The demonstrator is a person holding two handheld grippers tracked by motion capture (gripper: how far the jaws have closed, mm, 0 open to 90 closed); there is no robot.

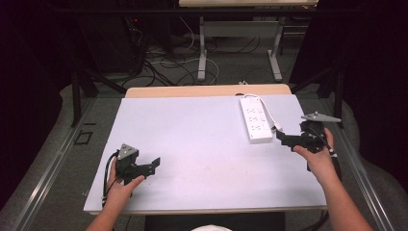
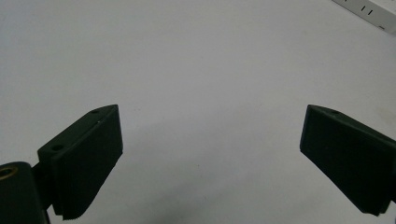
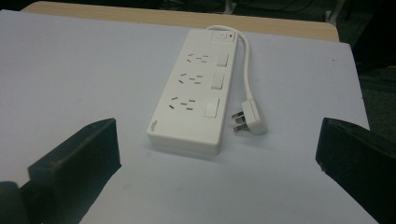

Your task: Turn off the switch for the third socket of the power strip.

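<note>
Bare sheet (image 1: 192, 139) lies between the grippers; only the power strip (image 1: 255, 119) and its plug (image 3: 248, 118) block the right side.

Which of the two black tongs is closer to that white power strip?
The right tongs: their tips sit just beside the power strip and its plug. The left tongs are far across the table, near its front edge.
</note>
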